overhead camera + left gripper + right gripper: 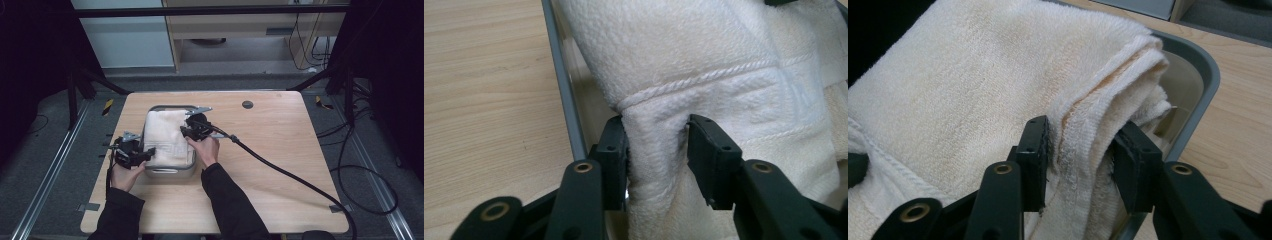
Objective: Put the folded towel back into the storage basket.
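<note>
Light wooden square table [280, 150] carries grey rectangular metal tray [170, 173] toward its left-centre. Folded cream terry towel [167, 137] lies in tray, filling it, top bulging above rim.

Left gripper [657, 137] at tray's left near corner; jaws clenched on pinched fold of towel below its corded border. Grey rim runs just beside left jaw.

Right gripper [1081, 145] at tray's right side; jaws grasp towel's layered folded edge, tray wall and rounded corner just beyond.

Black cable [290, 175] trails from right gripper across table to right near edge.
</note>
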`<state>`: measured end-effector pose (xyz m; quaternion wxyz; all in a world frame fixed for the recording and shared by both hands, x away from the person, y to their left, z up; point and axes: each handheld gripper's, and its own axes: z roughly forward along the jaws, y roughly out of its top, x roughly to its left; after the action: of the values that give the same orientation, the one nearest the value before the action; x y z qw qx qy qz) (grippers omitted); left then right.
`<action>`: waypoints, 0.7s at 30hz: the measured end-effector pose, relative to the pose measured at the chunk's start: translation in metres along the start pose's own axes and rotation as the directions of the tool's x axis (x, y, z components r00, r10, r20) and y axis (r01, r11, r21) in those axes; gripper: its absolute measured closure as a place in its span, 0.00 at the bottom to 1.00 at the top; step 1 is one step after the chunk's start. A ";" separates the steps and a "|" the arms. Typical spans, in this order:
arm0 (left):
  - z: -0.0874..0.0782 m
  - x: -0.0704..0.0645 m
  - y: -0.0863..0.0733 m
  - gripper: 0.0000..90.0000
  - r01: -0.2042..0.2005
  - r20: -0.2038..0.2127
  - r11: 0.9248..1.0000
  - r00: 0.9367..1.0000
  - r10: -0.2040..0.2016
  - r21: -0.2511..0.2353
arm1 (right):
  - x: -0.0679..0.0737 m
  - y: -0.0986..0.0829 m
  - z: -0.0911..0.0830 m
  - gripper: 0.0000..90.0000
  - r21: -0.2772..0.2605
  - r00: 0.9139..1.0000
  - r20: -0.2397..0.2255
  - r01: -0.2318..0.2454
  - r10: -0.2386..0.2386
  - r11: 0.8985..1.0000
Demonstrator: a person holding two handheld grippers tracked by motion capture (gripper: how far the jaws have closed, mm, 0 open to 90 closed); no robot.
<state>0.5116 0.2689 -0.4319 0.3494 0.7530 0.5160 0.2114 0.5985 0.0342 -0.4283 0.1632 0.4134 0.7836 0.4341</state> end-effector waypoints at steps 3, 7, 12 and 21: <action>-0.002 -0.001 0.000 0.64 -0.005 -0.004 1.000 1.000 0.005 -0.009 | -0.002 0.000 0.000 0.62 0.001 0.999 0.016 0.028 -0.028 1.000; -0.009 -0.004 0.004 0.61 -0.003 0.014 0.998 1.000 0.003 -0.058 | -0.002 0.004 -0.009 0.56 -0.035 0.999 0.013 0.045 -0.045 0.998; -0.022 -0.008 0.008 0.59 -0.011 0.020 0.994 1.000 0.013 -0.111 | -0.004 0.010 -0.030 0.48 -0.095 0.998 0.017 0.069 -0.068 0.993; -0.039 -0.020 0.011 0.51 -0.035 0.053 0.981 0.998 0.046 -0.189 | -0.026 0.008 -0.082 0.30 -0.174 0.998 0.021 0.067 -0.065 0.982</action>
<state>0.4846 0.2601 -0.3968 0.4293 0.7327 0.4679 0.2447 0.5679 -0.0291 -0.3772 0.2190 0.3744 0.7545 0.4925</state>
